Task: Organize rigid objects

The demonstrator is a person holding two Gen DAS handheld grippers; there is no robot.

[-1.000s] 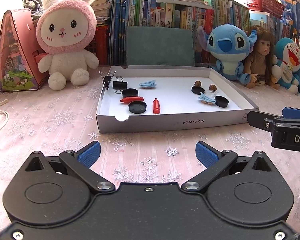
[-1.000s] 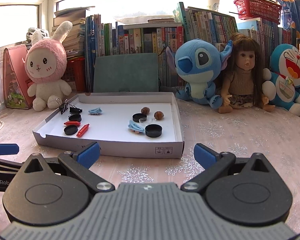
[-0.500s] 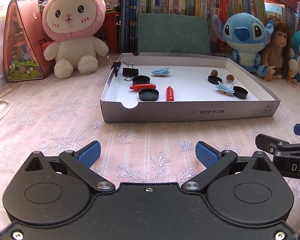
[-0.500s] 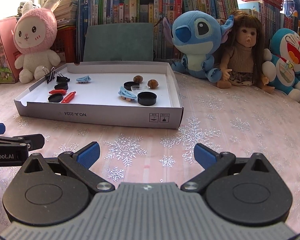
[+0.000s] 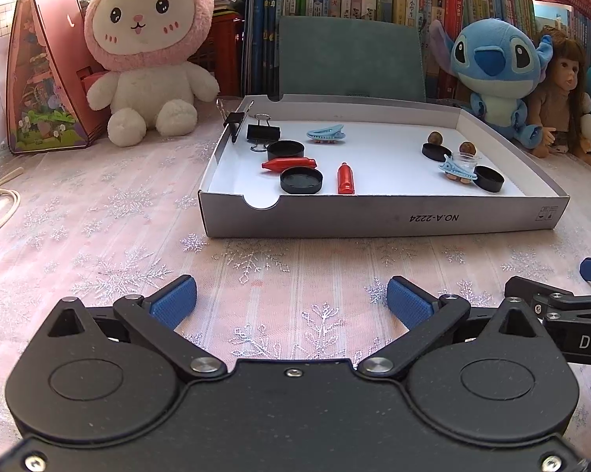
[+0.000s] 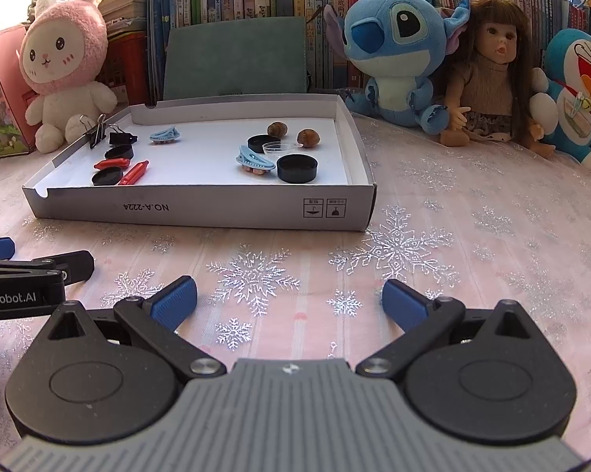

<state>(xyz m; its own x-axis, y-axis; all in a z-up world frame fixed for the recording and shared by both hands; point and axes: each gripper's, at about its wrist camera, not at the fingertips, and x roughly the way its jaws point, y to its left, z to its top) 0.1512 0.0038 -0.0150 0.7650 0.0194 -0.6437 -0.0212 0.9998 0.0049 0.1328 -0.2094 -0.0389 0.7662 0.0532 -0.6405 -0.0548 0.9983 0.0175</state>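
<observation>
A shallow white box lid (image 5: 374, 218) (image 6: 201, 208) lies on the table ahead of both grippers. Inside it lie several black caps (image 5: 301, 181) (image 6: 296, 168), two red pieces (image 5: 345, 178) (image 6: 134, 172), two light blue hair clips (image 5: 327, 133) (image 6: 254, 161), two brown nuts (image 6: 308, 137), a small clear cup (image 6: 277, 148) and black binder clips (image 5: 263, 133) (image 6: 121, 138). My left gripper (image 5: 291, 302) is open and empty over the tablecloth, short of the box's near wall. Level with it, my right gripper (image 6: 289, 301) is open too, with nothing between its fingers, near the box's right corner.
A pink bunny plush (image 5: 148, 51), a pink house model (image 5: 43, 78), a blue alien plush (image 6: 398, 51), a doll (image 6: 488, 74) and a blue cat plush (image 6: 578, 94) line the back. Behind them stands a row of books (image 5: 354, 0) and a green folder (image 5: 350, 59).
Both grippers have dropped lower and drawn closer to the box, which now looks larger. Both stay open and empty. Nothing in the box has moved.
</observation>
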